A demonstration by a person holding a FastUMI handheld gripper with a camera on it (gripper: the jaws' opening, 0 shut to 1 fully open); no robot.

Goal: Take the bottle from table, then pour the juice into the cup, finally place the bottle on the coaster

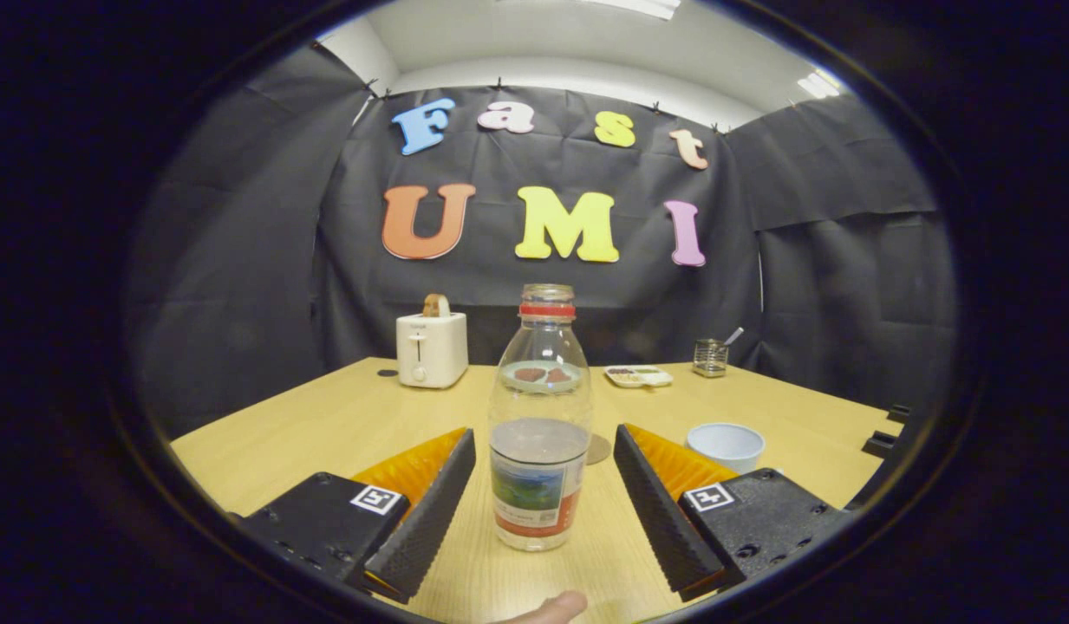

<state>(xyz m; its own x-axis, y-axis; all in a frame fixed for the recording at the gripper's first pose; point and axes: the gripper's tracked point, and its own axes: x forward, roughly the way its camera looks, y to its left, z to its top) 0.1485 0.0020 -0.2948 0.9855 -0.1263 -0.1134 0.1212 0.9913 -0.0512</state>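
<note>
A clear plastic bottle (pixel 539 425) with a red neck ring and no cap stands upright on the wooden table (pixel 326 425), partly filled with clear liquid. It sits between the two fingers of my gripper (pixel 544 449), which is open, with a gap on each side of the bottle. A pale cup (pixel 726 445) stands just beyond the right finger (pixel 651 498). A round brown coaster (pixel 597 449) lies behind the bottle, mostly hidden by it.
A white toaster (pixel 431 348) with a slice in it stands at the table's back left. A small tray (pixel 638 376) and a glass jar with a spoon (pixel 710 356) sit at the back right. A fingertip (pixel 551 608) shows below the bottle.
</note>
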